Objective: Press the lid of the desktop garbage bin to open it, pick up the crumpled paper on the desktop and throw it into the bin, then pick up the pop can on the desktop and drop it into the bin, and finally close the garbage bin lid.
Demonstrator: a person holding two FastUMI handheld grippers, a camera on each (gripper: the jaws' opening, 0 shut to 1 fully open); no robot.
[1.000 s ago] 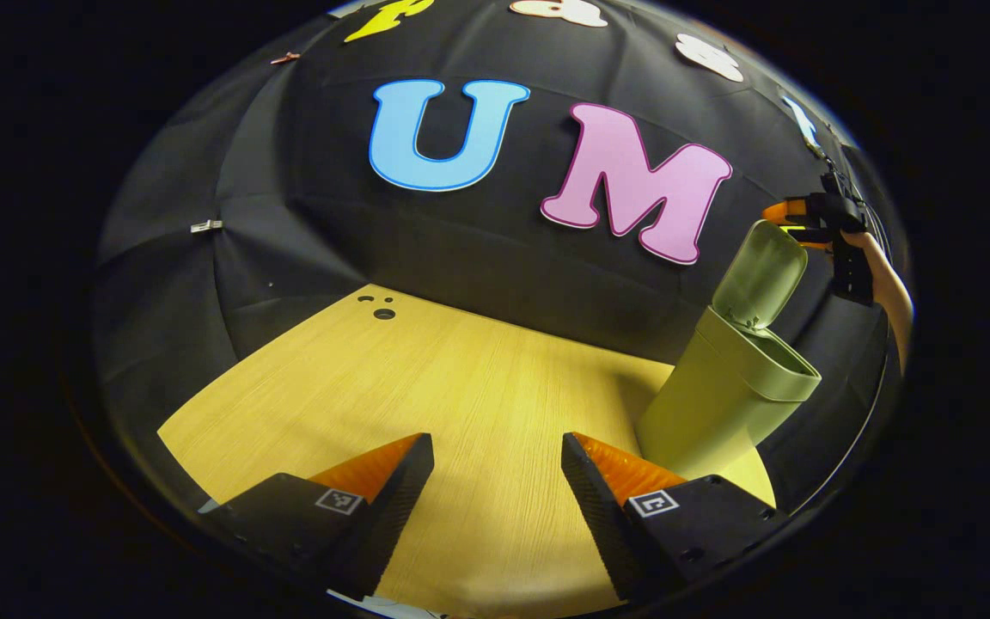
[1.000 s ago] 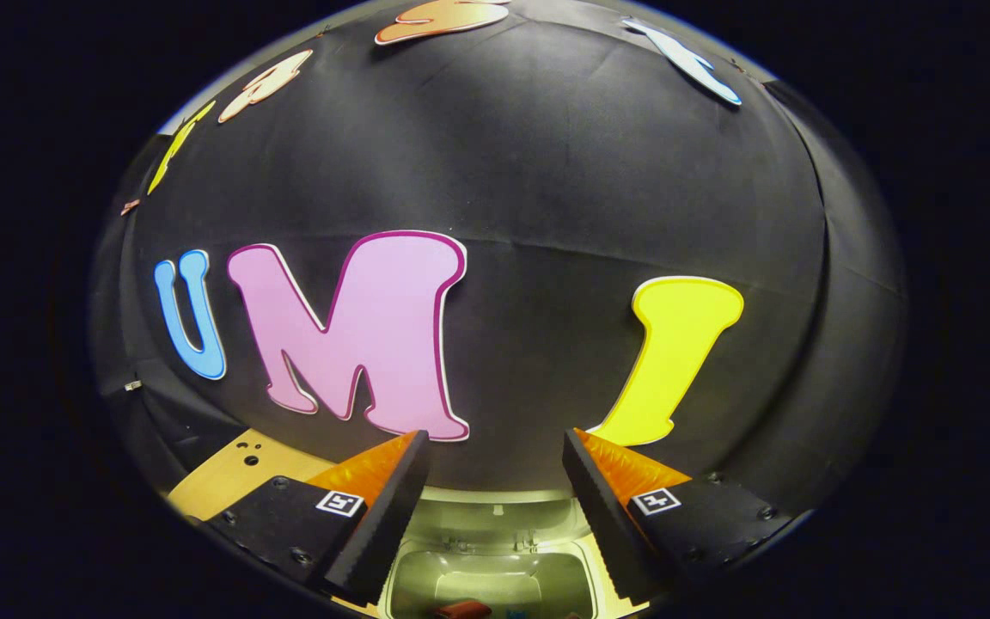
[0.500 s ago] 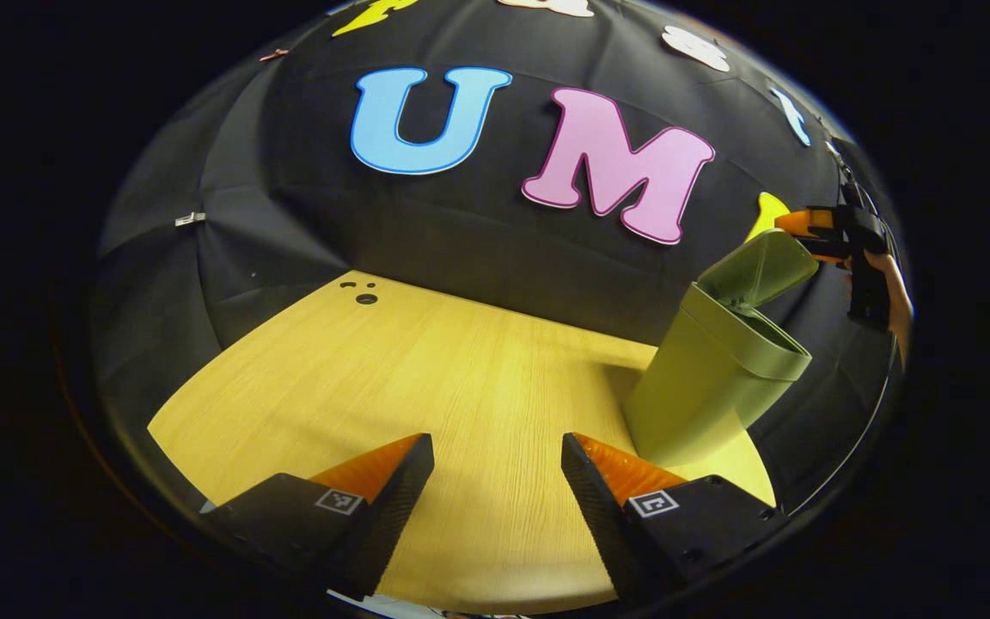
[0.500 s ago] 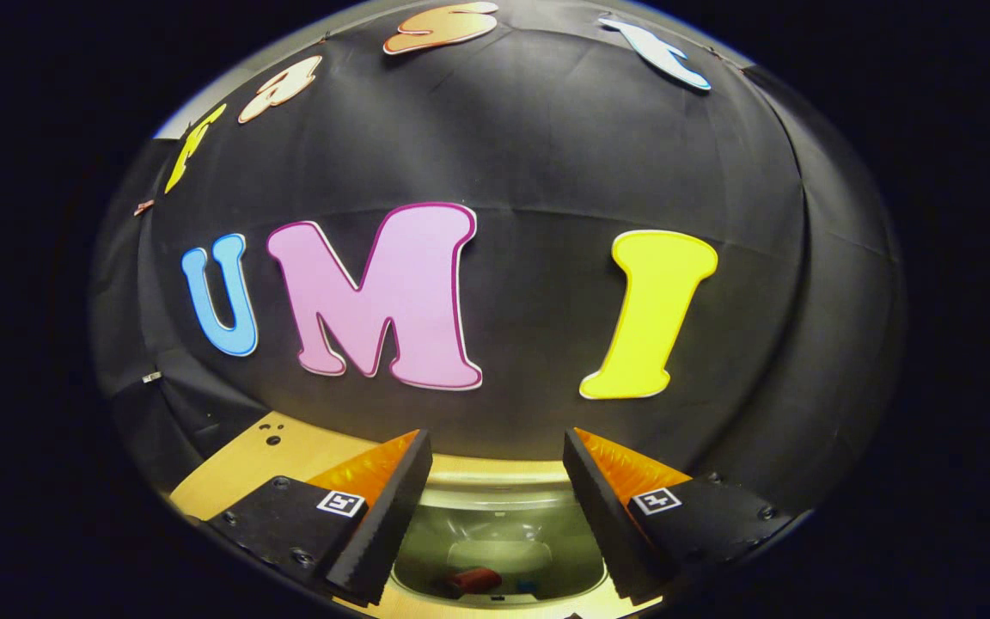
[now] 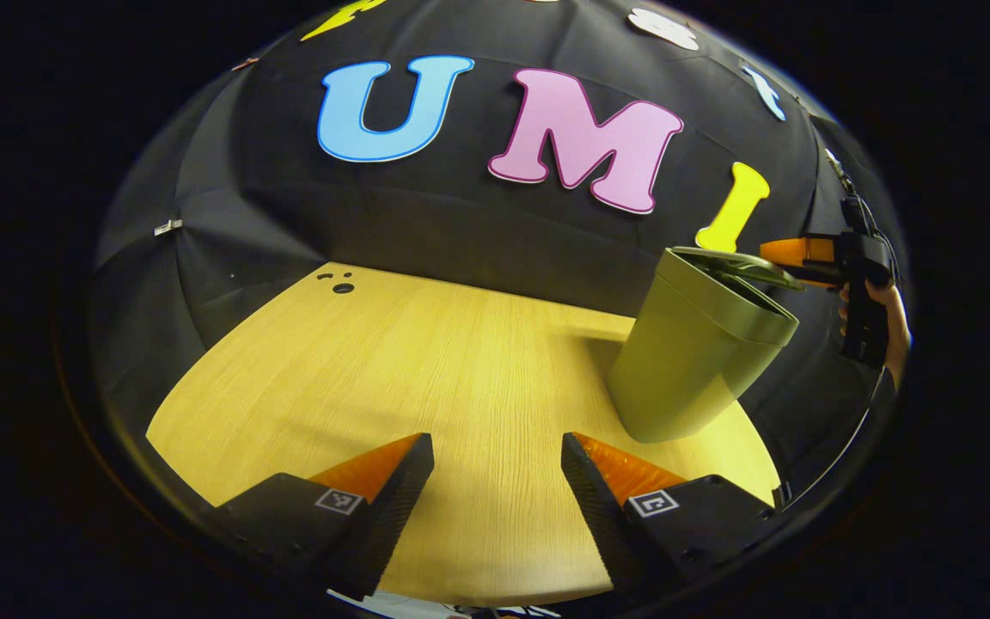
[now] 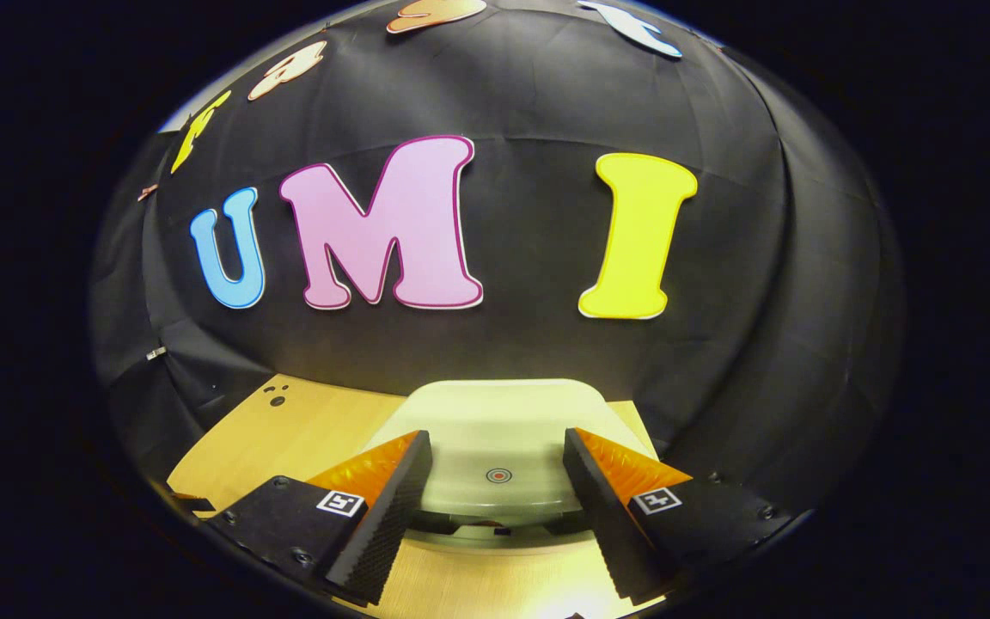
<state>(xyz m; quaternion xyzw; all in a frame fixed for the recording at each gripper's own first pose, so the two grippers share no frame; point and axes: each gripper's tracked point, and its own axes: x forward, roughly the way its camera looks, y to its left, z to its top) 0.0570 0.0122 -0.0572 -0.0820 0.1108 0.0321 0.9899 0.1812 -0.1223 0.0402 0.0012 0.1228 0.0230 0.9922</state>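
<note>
Left gripper view: the left gripper (image 5: 497, 499) hangs low over the wooden desktop (image 5: 392, 370), its fingers spread apart with nothing between them. To the right stands the green desktop garbage bin (image 5: 693, 361), its lid (image 5: 731, 265) lying almost flat on the rim, with a thin gap on the near side. Just beyond the lid, the right gripper (image 5: 791, 256) reaches in from the edge, held by a person's hand (image 5: 886, 322); whether it touches the lid cannot be told from here. The part of the desktop in sight carries no crumpled paper and no pop can, which suggests both are already in the bin, though its inside is hidden. Right gripper view: the right gripper (image 6: 497, 499) looks down along its own fingers, which stand apart and clasp nothing, onto the pale top of the lid (image 6: 495, 438), marked by a small round target (image 6: 498, 474). A dark slit shows under the lid's front edge, so closing appears nearly but not fully done; a final press is judged to remain. This view supplies the lid's top face and target, whereas the left gripper view supplies the bin's full side profile and the holding hand.
</note>
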